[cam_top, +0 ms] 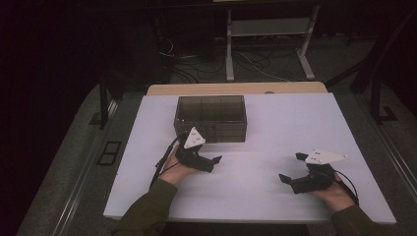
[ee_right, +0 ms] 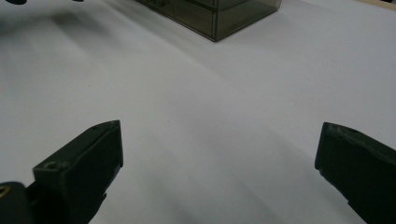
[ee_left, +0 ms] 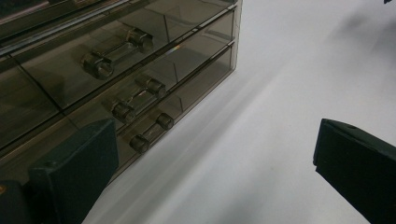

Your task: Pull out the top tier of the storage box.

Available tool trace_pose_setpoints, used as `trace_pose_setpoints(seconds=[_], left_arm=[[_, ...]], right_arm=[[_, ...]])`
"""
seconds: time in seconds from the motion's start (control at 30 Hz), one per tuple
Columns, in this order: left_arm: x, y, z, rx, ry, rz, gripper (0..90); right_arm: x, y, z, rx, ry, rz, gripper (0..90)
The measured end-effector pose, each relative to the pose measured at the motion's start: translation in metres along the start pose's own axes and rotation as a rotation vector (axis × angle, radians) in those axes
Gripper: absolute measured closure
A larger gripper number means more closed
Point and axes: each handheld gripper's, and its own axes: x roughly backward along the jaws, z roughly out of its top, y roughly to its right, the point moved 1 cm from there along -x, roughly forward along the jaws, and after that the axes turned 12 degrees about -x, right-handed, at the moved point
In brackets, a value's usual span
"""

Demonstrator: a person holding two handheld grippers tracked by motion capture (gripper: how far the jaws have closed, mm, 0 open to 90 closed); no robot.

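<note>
High view—drawer box [cam_top: 210, 118] near left gripper [cam_top: 209, 158].

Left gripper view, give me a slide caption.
Open left gripper facing the handles of a smoky clear drawer box on a white table.

The high view is looking down over the white table [cam_top: 275, 123]. Both gripper views are skimming it closely, sharing the smoky drawer box [ee_left: 140, 70] at upper left.
</note>
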Motion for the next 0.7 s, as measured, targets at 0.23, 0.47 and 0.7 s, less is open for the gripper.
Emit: trace_pose_setpoints(seconds=[0.23,0.47,0.7], left_arm=[[0.0003,0.0014,0.0,-0.037,0.0,0.008,0.0],[0.0013,0.0024,0.0002,-0.082,-0.008,0.023,0.0],[0.0027,0.0024,0.0001,-0.131,-0.021,0.04,0.0]], right_arm=[[-0.0004,0.0,-0.0001,0.001,-0.001,-0.002,0.5],[-0.0007,-0.0002,-0.0002,0.001,-0.002,-0.002,0.5],[-0.0008,0.0,-0.0002,0.003,-0.002,-0.003,0.5]])
